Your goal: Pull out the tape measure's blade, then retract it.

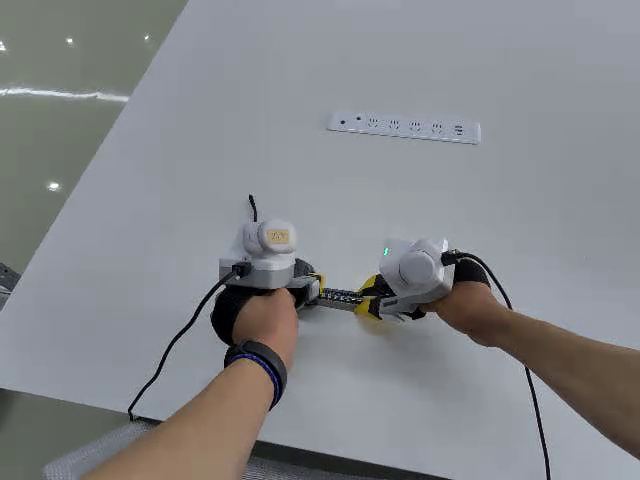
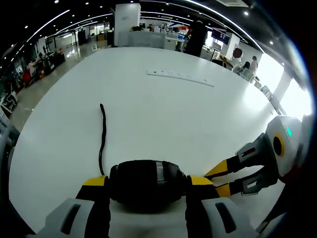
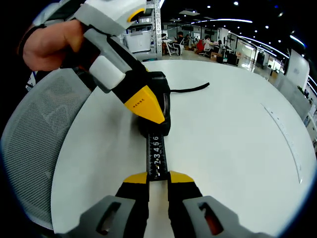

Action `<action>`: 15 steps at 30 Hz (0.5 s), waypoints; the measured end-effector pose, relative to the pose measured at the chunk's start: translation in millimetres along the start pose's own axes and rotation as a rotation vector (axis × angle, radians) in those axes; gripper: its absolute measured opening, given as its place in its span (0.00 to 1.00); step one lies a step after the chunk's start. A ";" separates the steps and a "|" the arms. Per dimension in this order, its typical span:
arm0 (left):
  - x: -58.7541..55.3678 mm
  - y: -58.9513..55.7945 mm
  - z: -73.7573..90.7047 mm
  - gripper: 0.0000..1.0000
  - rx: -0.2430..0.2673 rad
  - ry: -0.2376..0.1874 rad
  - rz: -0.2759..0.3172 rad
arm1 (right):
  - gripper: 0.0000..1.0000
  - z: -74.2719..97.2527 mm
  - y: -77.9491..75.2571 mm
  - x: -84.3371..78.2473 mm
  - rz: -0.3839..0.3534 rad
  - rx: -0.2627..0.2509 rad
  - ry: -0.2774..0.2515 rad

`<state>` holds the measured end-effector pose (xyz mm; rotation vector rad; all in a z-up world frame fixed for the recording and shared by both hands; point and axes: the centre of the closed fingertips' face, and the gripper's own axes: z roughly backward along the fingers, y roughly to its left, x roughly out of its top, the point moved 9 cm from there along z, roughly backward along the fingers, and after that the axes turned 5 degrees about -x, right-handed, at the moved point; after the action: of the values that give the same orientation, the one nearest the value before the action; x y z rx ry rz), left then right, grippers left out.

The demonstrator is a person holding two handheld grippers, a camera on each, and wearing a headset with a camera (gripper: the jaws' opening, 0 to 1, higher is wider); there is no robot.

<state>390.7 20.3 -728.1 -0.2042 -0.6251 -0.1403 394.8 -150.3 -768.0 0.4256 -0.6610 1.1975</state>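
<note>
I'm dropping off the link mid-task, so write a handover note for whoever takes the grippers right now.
The left gripper is shut on the tape measure case, which sits on the white table.
The right gripper is shut on the tip of the blade.
A short length of blade is out between the two grippers, numbers facing up.
Done: the pull is started.
Left: draw the blade out further, then let it retract.
The power strip lies farther back, away from the work.

head view high — gripper views low, close
</note>
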 end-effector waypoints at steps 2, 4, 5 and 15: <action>0.0 0.0 -0.3 0.58 -0.001 0.001 -0.001 | 0.13 -0.6 0.3 1.2 0.003 0.001 0.001; -0.1 0.0 -0.4 0.58 -0.002 0.000 0.000 | 0.13 -2.1 -0.2 1.8 0.003 0.003 0.002; -0.1 -0.2 -0.4 0.58 0.000 0.000 0.000 | 0.13 -2.6 -0.1 2.2 0.003 0.003 0.003; -0.3 0.0 -0.8 0.58 -0.002 0.002 0.002 | 0.13 -5.4 0.2 6.4 0.010 0.007 0.004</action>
<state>390.9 20.2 -728.9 -0.2060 -0.6230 -0.1394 397.3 -142.2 -767.7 0.4263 -0.6560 1.2106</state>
